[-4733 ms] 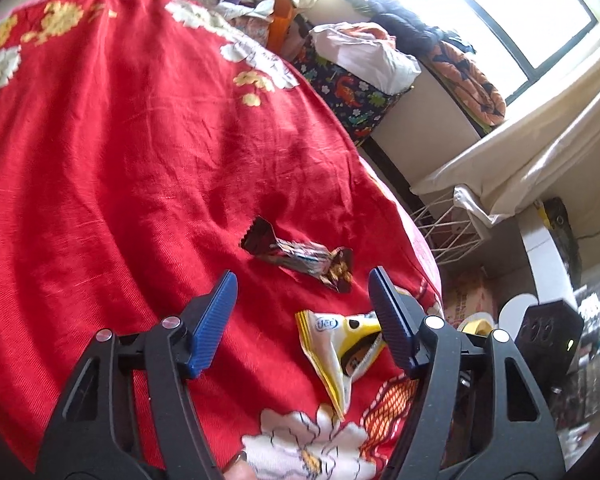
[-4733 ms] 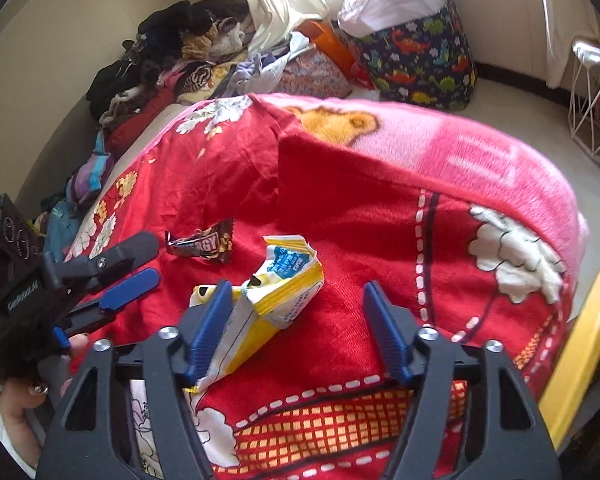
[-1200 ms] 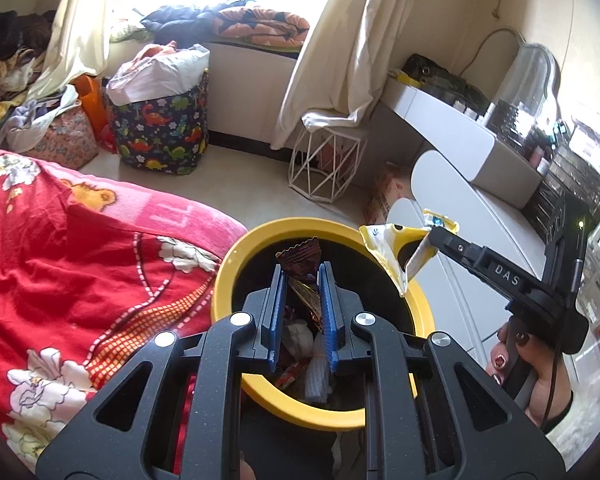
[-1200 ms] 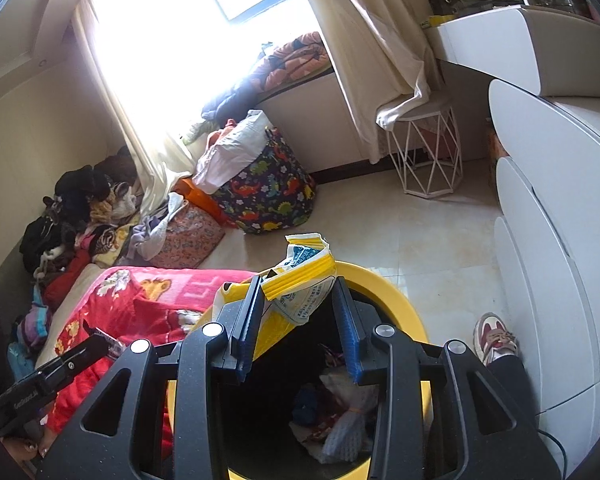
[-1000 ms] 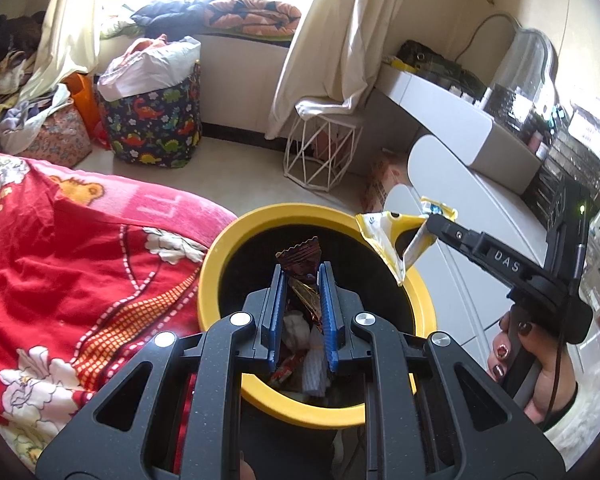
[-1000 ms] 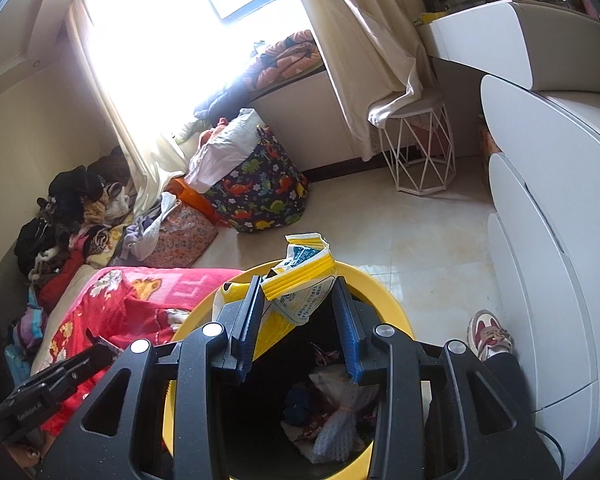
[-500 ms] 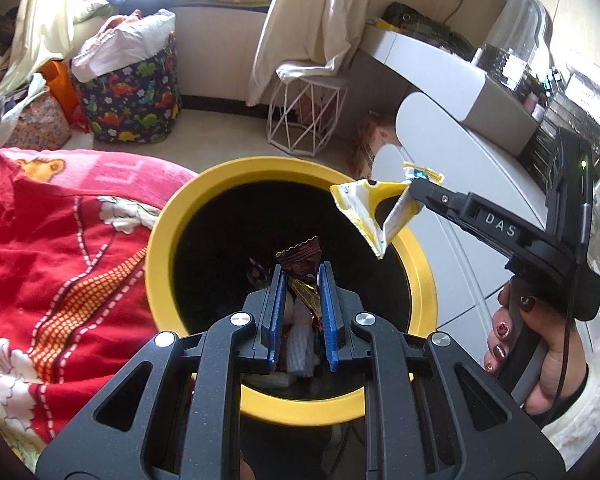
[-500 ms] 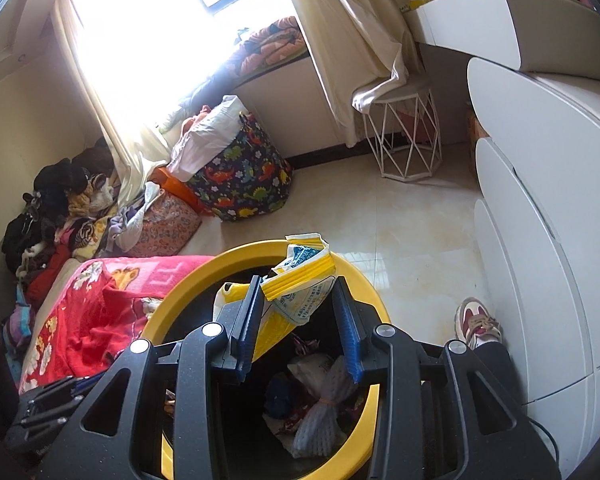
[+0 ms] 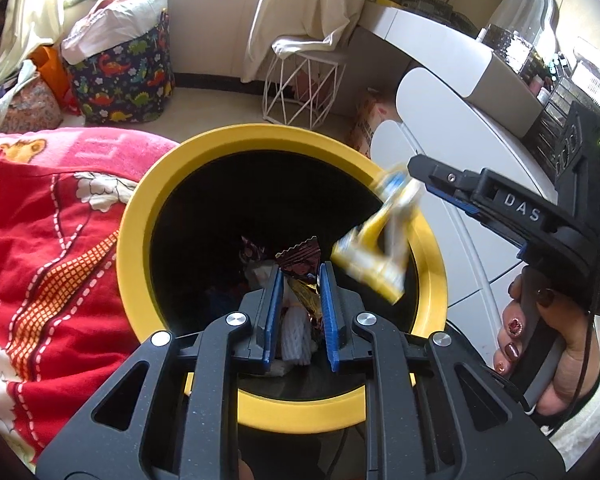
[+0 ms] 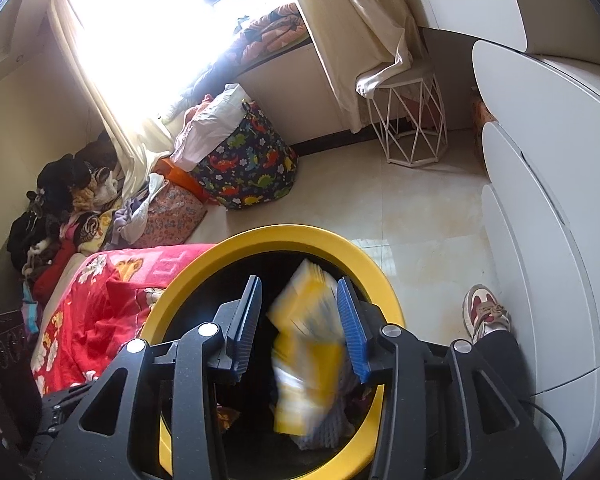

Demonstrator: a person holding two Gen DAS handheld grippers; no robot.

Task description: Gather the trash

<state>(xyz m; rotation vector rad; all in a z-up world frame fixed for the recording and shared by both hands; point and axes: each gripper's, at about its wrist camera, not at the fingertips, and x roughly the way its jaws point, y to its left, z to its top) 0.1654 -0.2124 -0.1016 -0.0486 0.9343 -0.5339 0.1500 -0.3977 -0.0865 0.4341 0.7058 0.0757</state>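
Blurring smears the yellow snack bag (image 10: 306, 344) past reading; print illegible, lower edge lost against bin contents. Right gripper (image 10: 300, 320) jaws opening, bag loose between the ribbed pads, not pinched, over the bin mouth. Left gripper (image 9: 298, 304) clamped on a dark crinkled foil wrapper (image 9: 300, 258), zigzag-cut top edge showing, lower part hidden between blue pads. Round bin (image 9: 140, 216): glossy yellow rim, black interior, near rim cut off by gripper bodies; white knotted item and mixed scraps inside, dim. Red quilted blanket (image 9: 40, 248) beside bin.
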